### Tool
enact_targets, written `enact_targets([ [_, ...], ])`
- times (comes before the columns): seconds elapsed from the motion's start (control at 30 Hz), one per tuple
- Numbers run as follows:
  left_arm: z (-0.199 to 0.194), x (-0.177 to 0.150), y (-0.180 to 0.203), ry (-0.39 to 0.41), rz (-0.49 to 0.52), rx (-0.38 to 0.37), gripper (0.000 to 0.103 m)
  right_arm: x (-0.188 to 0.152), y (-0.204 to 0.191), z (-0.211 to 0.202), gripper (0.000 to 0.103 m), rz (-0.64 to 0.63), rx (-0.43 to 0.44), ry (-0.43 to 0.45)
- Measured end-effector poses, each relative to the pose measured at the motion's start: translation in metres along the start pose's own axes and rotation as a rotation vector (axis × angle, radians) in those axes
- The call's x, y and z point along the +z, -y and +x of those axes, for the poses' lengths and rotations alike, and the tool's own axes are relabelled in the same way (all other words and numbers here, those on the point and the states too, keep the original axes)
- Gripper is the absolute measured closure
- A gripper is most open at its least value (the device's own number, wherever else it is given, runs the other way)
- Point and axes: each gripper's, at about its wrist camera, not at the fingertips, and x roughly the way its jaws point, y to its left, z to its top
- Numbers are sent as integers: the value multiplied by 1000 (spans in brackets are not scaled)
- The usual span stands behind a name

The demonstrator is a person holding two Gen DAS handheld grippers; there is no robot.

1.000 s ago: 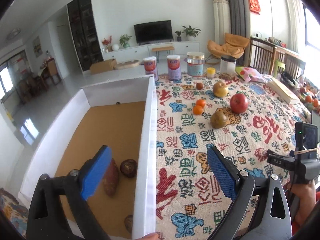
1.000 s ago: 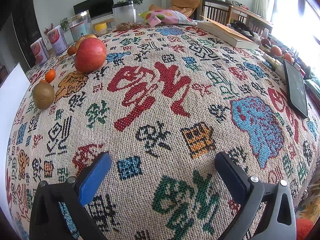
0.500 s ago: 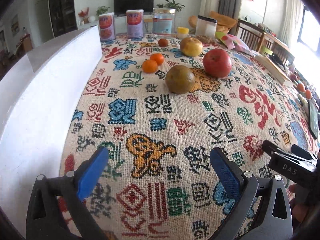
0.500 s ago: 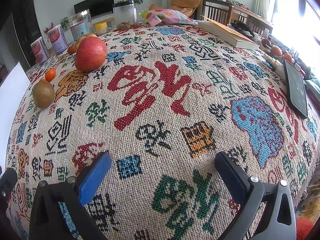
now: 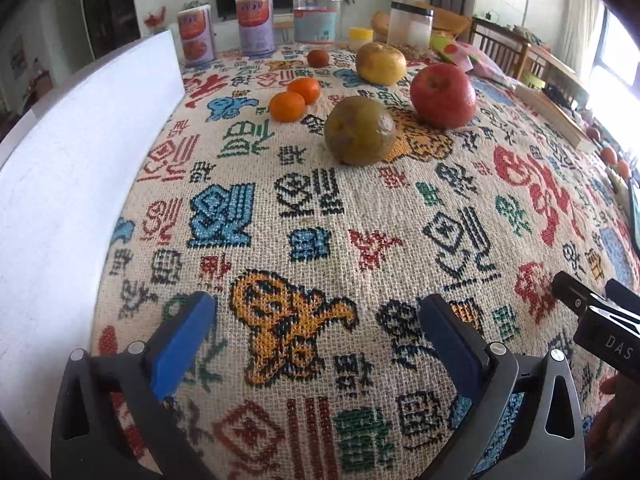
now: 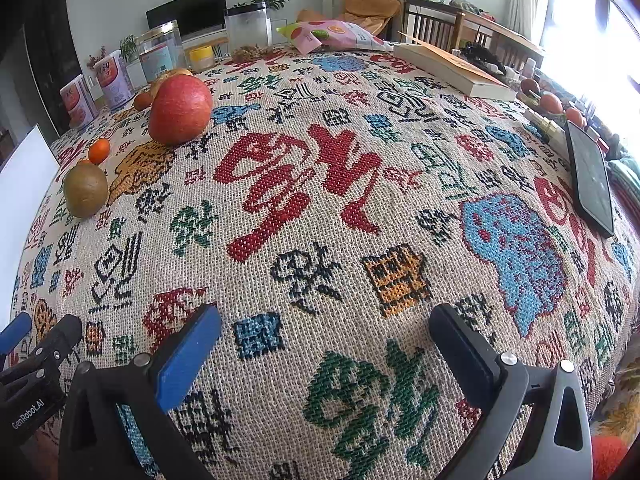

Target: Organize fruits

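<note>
Since a second ago our left gripper left the white box, nearing the brownish-green round fruit; both tongs released, right gripper empty.

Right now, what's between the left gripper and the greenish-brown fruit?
Only bare patterned cloth lies between the left gripper and the greenish-brown fruit, shown in the left wrist view; no other fruit sits in that stretch.

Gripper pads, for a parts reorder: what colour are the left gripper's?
Blue pads on black fingers, clearest in the left wrist view.
</note>
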Motion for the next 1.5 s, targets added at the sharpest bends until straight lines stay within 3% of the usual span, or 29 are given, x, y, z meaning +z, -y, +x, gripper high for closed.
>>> enact_targets([
  [0.7,-2,-2,0,5,1,0,1,0,0,0,0,0,0,0],
  [0.8,-5,-1,-1,4,-8,-30,1,0,0,0,0,0,0,0],
  [0.9,-7,18,-3,19,-46,-122,1,0,0,0,0,2,-1,0],
  [1.03,3,57,9,64,-65,-123,1,0,-1,0,0,3,-4,3],
  [1.13,29,82,16,36,-69,-86,1,1,-1,0,0,3,-5,3],
  [1.33,63,94,16,1,-83,-55,3,0,-1,0,0,4,-4,3],
  [1.4,61,95,15,29,-64,-54,9,0,-1,0,0,4,-5,3],
  [1.43,60,95,14,38,-60,-61,28,0,-1,0,0,4,-5,4],
  [1.47,59,94,12,42,-52,-80,40,0,-1,0,0,4,-5,4],
  [1.5,55,93,11,58,-46,-97,46,1,-1,0,0,4,-6,4],
])
